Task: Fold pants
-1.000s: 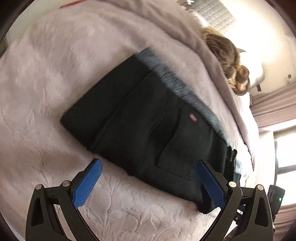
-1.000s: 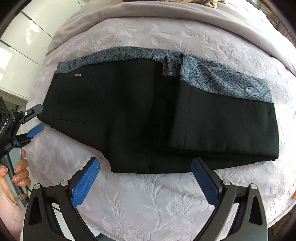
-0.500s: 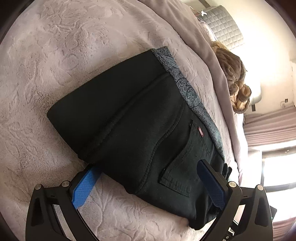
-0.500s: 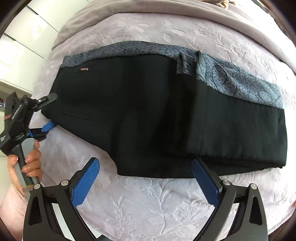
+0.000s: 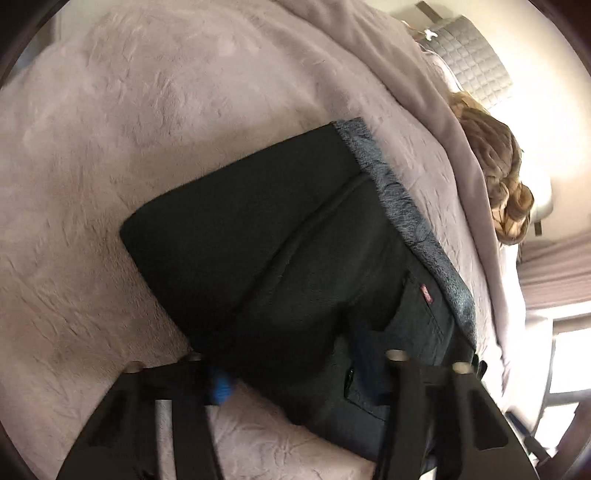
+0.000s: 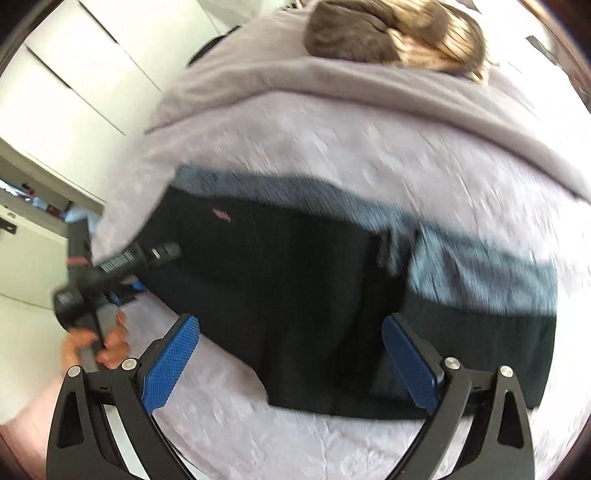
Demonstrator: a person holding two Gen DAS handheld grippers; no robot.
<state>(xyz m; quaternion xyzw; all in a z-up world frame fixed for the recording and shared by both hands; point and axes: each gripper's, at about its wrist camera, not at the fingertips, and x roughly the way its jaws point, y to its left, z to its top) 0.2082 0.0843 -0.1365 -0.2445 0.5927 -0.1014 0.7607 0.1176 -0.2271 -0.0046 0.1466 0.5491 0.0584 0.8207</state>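
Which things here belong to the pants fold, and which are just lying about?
In the job:
- black pants, partly folded, with their grey patterned lining showing
- left gripper, fingers straddling the pants edge near the pocket
- right gripper, open at the near edge

Just there:
- lilac bedspread under the pants
- brown furry item at the far side
- quilted grey cushion

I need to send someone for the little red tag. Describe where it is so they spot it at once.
Start at the lilac bedspread and find the folded black pants lying on it. Follow their grey patterned band toward the end with the back pocket. The small red tag sits just inside that band, the only red mark on the dark cloth.
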